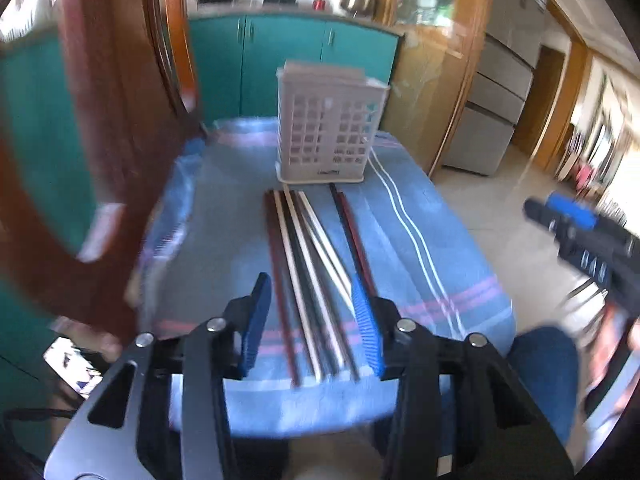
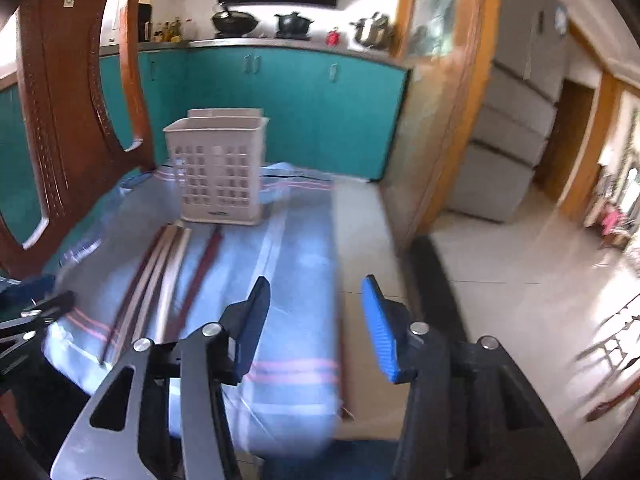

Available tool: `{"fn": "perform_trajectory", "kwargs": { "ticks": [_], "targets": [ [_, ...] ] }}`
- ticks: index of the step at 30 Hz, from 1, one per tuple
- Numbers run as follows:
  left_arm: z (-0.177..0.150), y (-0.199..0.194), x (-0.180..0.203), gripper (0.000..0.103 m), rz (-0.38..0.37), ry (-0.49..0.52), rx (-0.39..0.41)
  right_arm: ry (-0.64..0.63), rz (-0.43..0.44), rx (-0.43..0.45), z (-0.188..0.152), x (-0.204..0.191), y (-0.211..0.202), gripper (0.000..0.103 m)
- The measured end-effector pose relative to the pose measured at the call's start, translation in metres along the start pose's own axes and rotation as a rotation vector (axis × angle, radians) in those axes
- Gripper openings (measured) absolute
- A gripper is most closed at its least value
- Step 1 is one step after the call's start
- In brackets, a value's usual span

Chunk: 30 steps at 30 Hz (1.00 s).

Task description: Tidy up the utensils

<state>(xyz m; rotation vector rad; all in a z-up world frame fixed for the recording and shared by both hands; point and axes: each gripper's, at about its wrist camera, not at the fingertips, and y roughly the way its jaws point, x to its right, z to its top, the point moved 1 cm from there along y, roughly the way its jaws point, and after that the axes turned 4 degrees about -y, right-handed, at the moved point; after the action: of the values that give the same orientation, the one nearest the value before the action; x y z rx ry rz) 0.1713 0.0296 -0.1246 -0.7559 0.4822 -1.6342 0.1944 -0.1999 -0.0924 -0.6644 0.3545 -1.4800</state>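
Both grippers gape empty: left gripper (image 1: pixel 312 320) above the wooden chopsticks (image 1: pixel 316 264), near the beige perforated plastic holder (image 1: pixel 328 132); right gripper (image 2: pixel 316 320) farther right

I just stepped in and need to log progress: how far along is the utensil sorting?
Nothing looks done: the chopsticks all lie on the blue cloth in front of the slotted holder, with none seen sticking out of it. In hand: nothing; the left gripper is open over the chopsticks' near ends, the right gripper open and empty. Every chopstick remains.
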Motion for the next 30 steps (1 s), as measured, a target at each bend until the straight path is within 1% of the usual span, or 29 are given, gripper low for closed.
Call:
{"fn": "perform_trajectory", "kwargs": {
  "ticks": [2, 4, 7, 8, 11, 12, 14, 15, 17, 18, 19, 21, 22, 24, 25, 26, 28, 30],
  "targets": [
    [0.021, 0.030, -0.008, 0.042, -0.003, -0.018, -0.054, -0.008, 0.077, -0.041, 0.014, -0.013, 0.027, 0.044],
    [0.042, 0.063, -0.012, 0.042, 0.016, 0.015, -0.099, 0.003, 0.179, -0.098, 0.030, -0.028, 0.065, 0.042],
    [0.064, 0.103, -0.016, 0.043, 0.077, 0.076, -0.131, 0.030, 0.271, -0.199, 0.044, -0.045, 0.117, 0.037],
    [0.068, 0.110, -0.019, 0.043, 0.082, 0.082, -0.134, 0.033, 0.301, -0.234, 0.049, -0.052, 0.134, 0.036],
    [0.080, 0.127, -0.032, 0.043, 0.071, 0.055, -0.130, 0.010, 0.337, -0.302, 0.056, -0.071, 0.173, 0.033],
    [0.082, 0.131, -0.037, 0.043, 0.058, 0.039, -0.132, -0.005, 0.343, -0.316, 0.057, -0.076, 0.181, 0.033],
    [0.084, 0.137, -0.043, 0.043, 0.058, 0.016, -0.146, -0.048, 0.362, -0.347, 0.059, -0.088, 0.196, 0.033],
    [0.085, 0.141, -0.045, 0.043, 0.035, 0.003, -0.158, -0.068, 0.353, -0.359, 0.059, -0.092, 0.201, 0.033],
    [0.085, 0.143, -0.048, 0.049, 0.016, -0.013, -0.168, -0.093, 0.337, -0.387, 0.057, -0.098, 0.213, 0.026],
    [0.084, 0.143, -0.048, 0.050, 0.023, -0.013, -0.168, -0.078, 0.361, -0.395, 0.054, -0.099, 0.218, 0.024],
    [0.082, 0.143, -0.047, 0.053, 0.027, -0.006, -0.169, -0.058, 0.389, -0.382, 0.053, -0.097, 0.219, 0.016],
    [0.079, 0.145, -0.044, 0.055, 0.022, 0.012, -0.180, -0.049, 0.435, -0.375, 0.053, -0.100, 0.219, 0.003],
    [0.078, 0.146, -0.042, 0.055, 0.023, 0.023, -0.185, -0.051, 0.429, -0.372, 0.052, -0.098, 0.217, 0.001],
    [0.076, 0.149, -0.040, 0.055, 0.028, 0.039, -0.192, -0.053, 0.406, -0.366, 0.053, -0.096, 0.213, 0.001],
    [0.074, 0.150, -0.038, 0.055, 0.032, 0.045, -0.196, -0.056, 0.372, -0.366, 0.052, -0.094, 0.213, 0.001],
    [0.073, 0.151, -0.037, 0.055, 0.035, 0.050, -0.202, -0.070, 0.317, -0.359, 0.052, -0.091, 0.211, 0.000],
    [0.071, 0.154, -0.037, 0.055, 0.042, 0.058, -0.212, -0.069, 0.266, -0.354, 0.052, -0.083, 0.208, 0.001],
    [0.069, 0.156, -0.037, 0.055, 0.055, 0.051, -0.225, -0.029, 0.282, -0.340, 0.054, -0.073, 0.204, 0.001]
  ]
}}
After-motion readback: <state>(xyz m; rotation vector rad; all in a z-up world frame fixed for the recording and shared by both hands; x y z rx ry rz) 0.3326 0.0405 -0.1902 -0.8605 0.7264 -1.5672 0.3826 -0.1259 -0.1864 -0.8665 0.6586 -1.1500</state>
